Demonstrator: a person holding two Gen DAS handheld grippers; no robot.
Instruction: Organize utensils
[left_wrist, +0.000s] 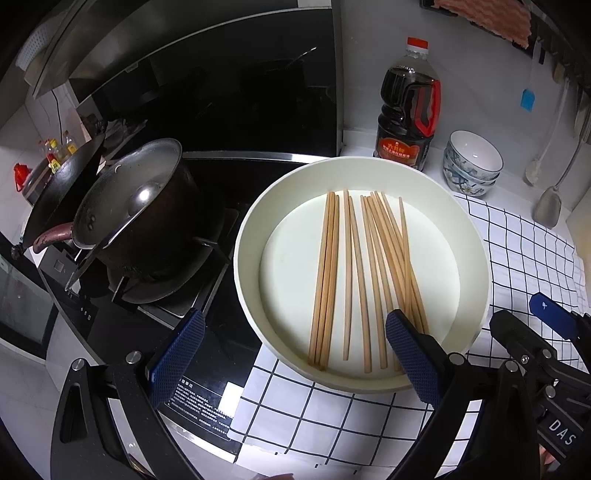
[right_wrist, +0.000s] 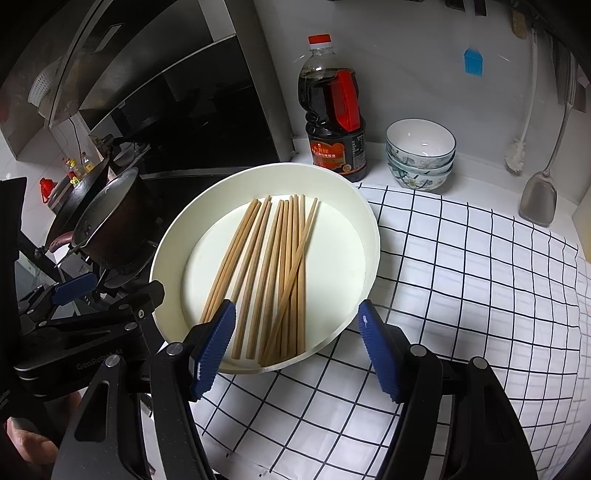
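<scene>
Several wooden chopsticks (left_wrist: 328, 277) (right_wrist: 266, 266) lie loosely side by side in a round white tray (left_wrist: 251, 229) (right_wrist: 166, 258). The tray rests half on a checked cloth and half over the stove edge. My left gripper (left_wrist: 295, 315) is open wide, with one blue finger (left_wrist: 177, 354) over the stove and the other over the chopsticks' near ends. My right gripper (right_wrist: 297, 306) is also open, straddling the tray's near rim, with nothing pressed between its pads. Each gripper shows at the edge of the other's view: the right (left_wrist: 517, 314), the left (right_wrist: 125, 286).
A soy sauce bottle (left_wrist: 406, 110) and stacked patterned bowls (left_wrist: 472, 162) stand behind the tray. A lidded pot (left_wrist: 133, 206) and a wok sit on the black stove at left. The checked cloth (right_wrist: 461, 277) covers the counter at right. A spatula (right_wrist: 539, 199) and brushes hang on the wall.
</scene>
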